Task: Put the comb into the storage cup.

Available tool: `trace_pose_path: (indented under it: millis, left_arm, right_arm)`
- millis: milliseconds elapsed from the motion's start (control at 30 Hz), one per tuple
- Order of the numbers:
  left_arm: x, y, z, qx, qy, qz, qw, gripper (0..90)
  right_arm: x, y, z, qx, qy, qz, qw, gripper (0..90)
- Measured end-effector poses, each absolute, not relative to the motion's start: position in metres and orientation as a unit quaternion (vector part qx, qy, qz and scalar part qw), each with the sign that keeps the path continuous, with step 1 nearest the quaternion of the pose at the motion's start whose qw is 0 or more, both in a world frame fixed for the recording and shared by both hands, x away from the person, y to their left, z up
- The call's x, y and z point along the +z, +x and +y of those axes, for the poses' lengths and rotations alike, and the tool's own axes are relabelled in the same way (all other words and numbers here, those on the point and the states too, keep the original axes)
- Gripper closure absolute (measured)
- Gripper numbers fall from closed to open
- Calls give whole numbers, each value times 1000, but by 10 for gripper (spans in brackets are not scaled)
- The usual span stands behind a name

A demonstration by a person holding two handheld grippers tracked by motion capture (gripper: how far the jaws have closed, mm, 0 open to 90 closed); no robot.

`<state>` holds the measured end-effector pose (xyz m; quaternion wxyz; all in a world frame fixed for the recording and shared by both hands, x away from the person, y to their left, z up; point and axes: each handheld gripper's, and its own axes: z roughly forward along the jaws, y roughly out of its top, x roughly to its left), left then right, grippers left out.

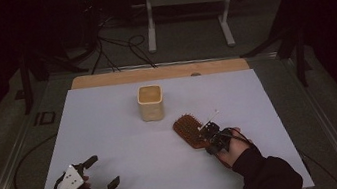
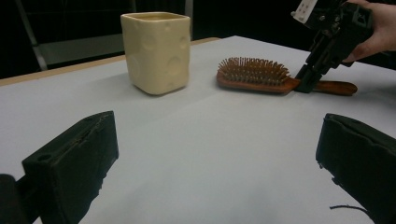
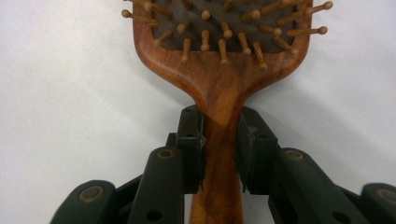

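A wooden hairbrush (image 1: pixel 187 128) lies bristles up on the white tabletop (image 1: pixel 111 133), right of the middle. My right gripper (image 1: pixel 207 138) is at its handle. In the right gripper view both pads press the sides of the handle just below the brush head (image 3: pixel 219 79), so the gripper (image 3: pixel 219 119) is shut on it. The left gripper view shows that gripper (image 2: pixel 306 85) tilted down onto the brush (image 2: pixel 254 74), which rests flat on the table. My left gripper (image 1: pixel 103 171) sits near the front left corner, jaws wide open (image 2: pixel 219 154) and empty.
A cream square cup (image 1: pixel 150 103) stands upright behind the brush, toward the table's middle (image 2: pixel 156 51). A bare wooden strip (image 1: pixel 158 72) runs along the far edge. Cables (image 1: pixel 114 52) and a white stand (image 1: pixel 185 1) are on the floor beyond.
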<state>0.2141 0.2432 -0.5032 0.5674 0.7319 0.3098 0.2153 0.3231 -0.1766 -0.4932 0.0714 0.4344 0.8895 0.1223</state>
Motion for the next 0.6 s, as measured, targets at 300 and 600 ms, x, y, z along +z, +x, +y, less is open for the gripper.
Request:
trace_pose_path:
  millis: [300, 600]
  left_arm:
    - [-504, 215, 243, 215, 732, 312, 566, 0]
    - [-504, 215, 243, 214, 732, 313, 565, 0]
  right_arm:
    - [-496, 313, -185, 170, 430, 881, 102, 732]
    - [-491, 314, -197, 203, 436, 869, 118, 732]
